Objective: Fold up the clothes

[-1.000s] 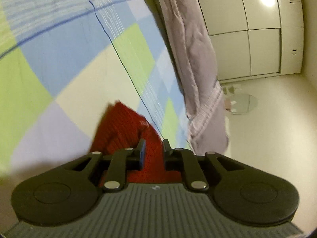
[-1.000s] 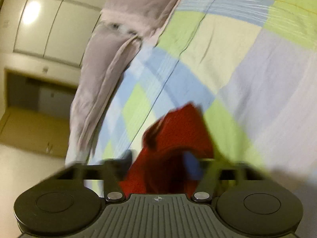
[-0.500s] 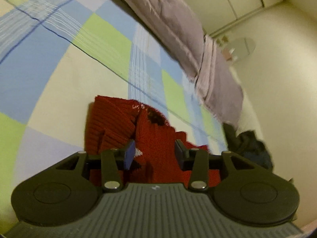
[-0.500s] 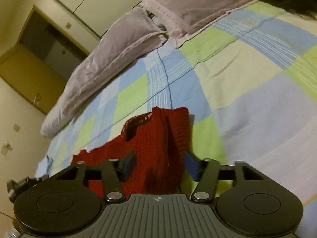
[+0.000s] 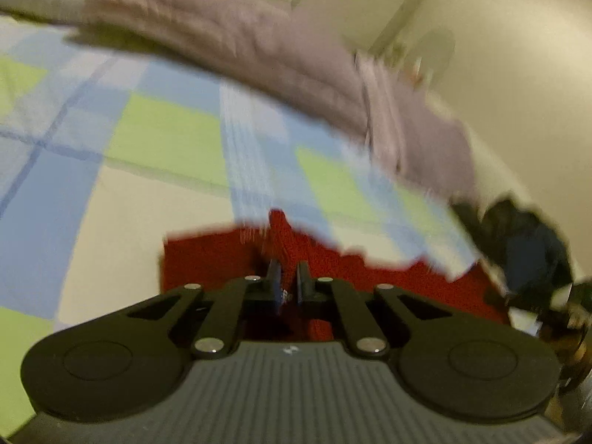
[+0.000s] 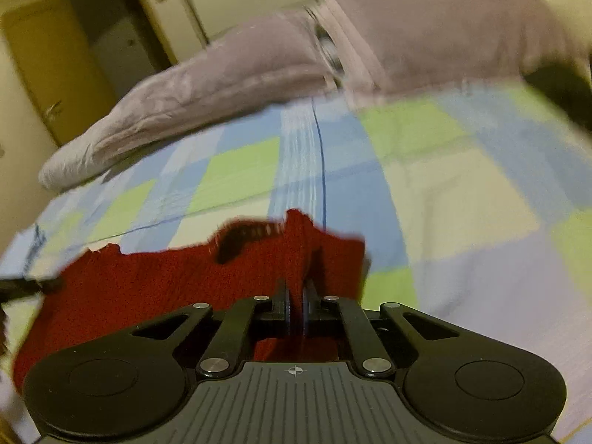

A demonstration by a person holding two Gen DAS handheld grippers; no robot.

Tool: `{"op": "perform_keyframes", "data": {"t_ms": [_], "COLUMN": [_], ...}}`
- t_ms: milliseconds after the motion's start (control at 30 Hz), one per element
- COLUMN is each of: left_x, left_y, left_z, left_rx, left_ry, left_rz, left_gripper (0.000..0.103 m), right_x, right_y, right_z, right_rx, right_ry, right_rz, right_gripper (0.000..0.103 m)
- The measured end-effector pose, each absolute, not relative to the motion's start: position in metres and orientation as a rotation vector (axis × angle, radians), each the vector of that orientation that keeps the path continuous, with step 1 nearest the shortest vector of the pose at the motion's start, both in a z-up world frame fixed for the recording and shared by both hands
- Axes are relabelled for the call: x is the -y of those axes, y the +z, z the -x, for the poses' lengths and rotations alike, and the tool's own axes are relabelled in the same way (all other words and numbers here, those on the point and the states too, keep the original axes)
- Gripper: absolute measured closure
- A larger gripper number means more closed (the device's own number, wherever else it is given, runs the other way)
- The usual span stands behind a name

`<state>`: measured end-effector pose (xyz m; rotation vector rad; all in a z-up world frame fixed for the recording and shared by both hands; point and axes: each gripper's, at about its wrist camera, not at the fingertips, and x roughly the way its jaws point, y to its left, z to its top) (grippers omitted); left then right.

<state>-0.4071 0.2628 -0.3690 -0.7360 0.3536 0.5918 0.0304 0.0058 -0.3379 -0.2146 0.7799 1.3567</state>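
Your left claw (image 5: 288, 284) is pinching red sweater (image 5: 207, 255), nearly shut. Your right claw (image 6: 295, 305) is pinching it too, squeezed tight. Sweater is lying spread and bunchy on bed (image 6: 462, 192), neck hole showing. Not neat yet; smoothing and folding are looking left.

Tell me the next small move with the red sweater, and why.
Probably lift both grippers together and draw the red sweater taut. The left gripper and the right gripper each look shut on a pinch of knit, and the fabric between them lies bunched on the checked bedsheet, so spreading it should come before any fold.
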Motion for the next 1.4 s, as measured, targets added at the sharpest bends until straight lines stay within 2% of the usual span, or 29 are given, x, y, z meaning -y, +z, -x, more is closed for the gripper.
{"op": "perform_keyframes", "data": {"t_ms": [67,133,433,600,667,733,767,800,833,867,900,1167,1233,1400], "left_x": [-0.263,-0.265,-0.280,-0.293,-0.295,-0.292,-0.291,-0.287,-0.283,-0.277,-0.268,-0.179,-0.157,-0.144], "left_y": [-0.362,-0.363,-0.366,-0.390,-0.400,-0.402,-0.402,-0.398,-0.395,-0.391,-0.387,-0.394,-0.397,-0.405], "left_z": [0.422,0.429,0.420,0.399,0.397,0.407,0.413,0.422,0.431,0.444,0.458,0.521,0.534,0.529], "left_rx": [-0.282,-0.286,-0.269,-0.381,-0.432,-0.406,-0.392,-0.376,-0.361,-0.347,-0.332,-0.261,-0.245,-0.200], "left_ry": [0.614,0.657,0.725,0.750,0.769,0.777,0.782,0.786,0.791,0.799,0.802,0.720,0.696,0.673], "left_rz": [0.749,0.747,0.739,0.763,0.782,0.827,0.848,0.870,0.889,0.902,0.918,1.067,1.105,1.165], "left_gripper": [0.098,0.098,0.098,0.098,0.095,0.091,0.091,0.087,0.082,0.080,0.075,0.068,0.063,0.058], "right_x": [-0.004,-0.005,-0.039,-0.058,-0.064,-0.063,-0.059,-0.052,-0.043,-0.031,-0.016,0.129,0.152,0.164], "right_y": [-0.327,-0.319,-0.326,-0.347,-0.361,-0.369,-0.369,-0.365,-0.361,-0.356,-0.350,-0.354,-0.358,-0.367], "right_z": [-0.028,-0.029,-0.037,-0.044,-0.045,-0.044,-0.044,-0.044,-0.045,-0.046,-0.045,-0.019,-0.012,-0.001], "right_rx": [-0.718,-0.681,-0.659,-0.753,-0.819,-0.840,-0.843,-0.847,-0.853,-0.859,-0.860,-1.001,-1.021,-1.037], "right_ry": [1.373,1.379,1.328,1.270,1.233,1.216,1.214,1.212,1.208,1.203,1.205,1.230,1.226,1.239], "right_rz": [0.195,0.171,0.201,0.244,0.283,0.294,0.281,0.250,0.209,0.156,0.106,-0.177,-0.223,-0.317], "right_gripper": [0.099,0.099,0.099,0.099,0.098,0.098,0.095,0.082,0.074,0.055,0.046,0.046,0.046,0.046]}}
